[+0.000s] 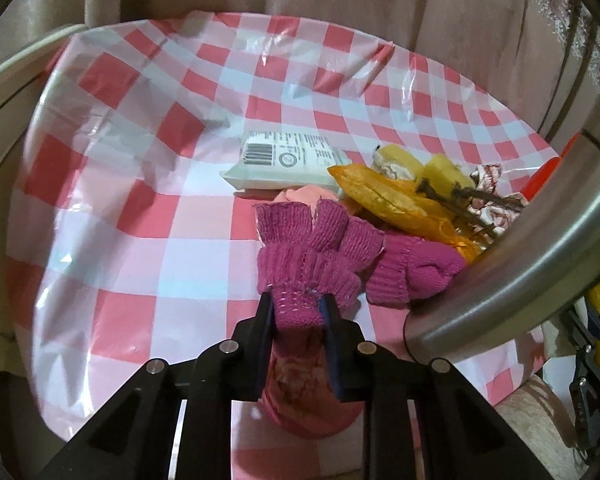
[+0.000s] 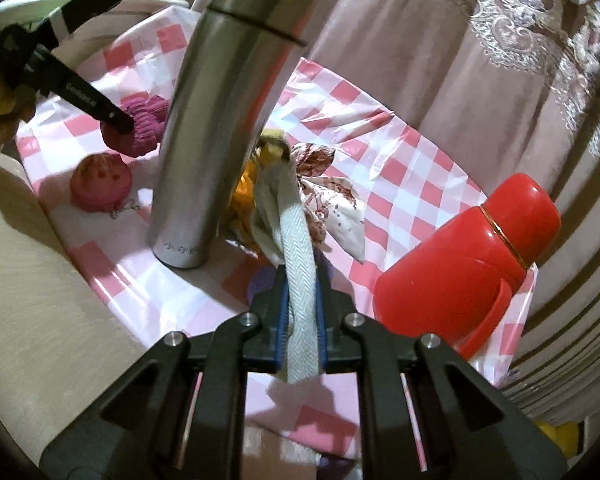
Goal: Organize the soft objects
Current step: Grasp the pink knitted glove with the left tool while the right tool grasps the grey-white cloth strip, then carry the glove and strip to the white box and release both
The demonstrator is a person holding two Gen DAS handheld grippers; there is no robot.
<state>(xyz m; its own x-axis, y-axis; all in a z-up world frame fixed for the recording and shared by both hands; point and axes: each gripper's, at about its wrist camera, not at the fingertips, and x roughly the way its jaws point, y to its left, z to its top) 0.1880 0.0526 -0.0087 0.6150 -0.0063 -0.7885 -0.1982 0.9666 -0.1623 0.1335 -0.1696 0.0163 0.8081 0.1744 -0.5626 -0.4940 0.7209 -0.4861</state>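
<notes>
Left tool [image 1: 298,308]: clenched on a magenta knit glove [image 1: 312,256], low centre of left wrist view; pads pinch the cuff, knit fingers fan out past the tips, glove looks lifted off the table.
Under left tool: pink round squishy thing [image 1: 304,396], part hidden by the fingers.
Right tool [image 2: 302,304]: clamped on a white woven strap [image 2: 298,248], low centre of right wrist view; strap runs up into a floral cloth bag [image 2: 332,196] at frame centre.
Left view only: second magenta knit piece [image 1: 412,276] just rt of the held glove; white wipes pack [image 1: 288,164] w/ barcode, mid frame; orange mesh pouch [image 1: 384,196] & yellow soft bits [image 1: 446,174] rt of centre, piled touching.
Right view only: red flask [image 2: 468,276] at rt, lying tilted; steel tumbler [image 2: 228,128] seen whole, upright, centre-left, just beside the bag; left tool seen from outside at upper left w/ the glove.
Both views: tumbler, only a blurred curved edge at rt in left view; bag, small patch at rt edge there.
Table [image 1: 132,184]: glossy pink/white check plastic cover, creased.
Room: beige curtain [image 2: 440,80] w/ lace pattern behind; beige upholstery at lower left of right view.
</notes>
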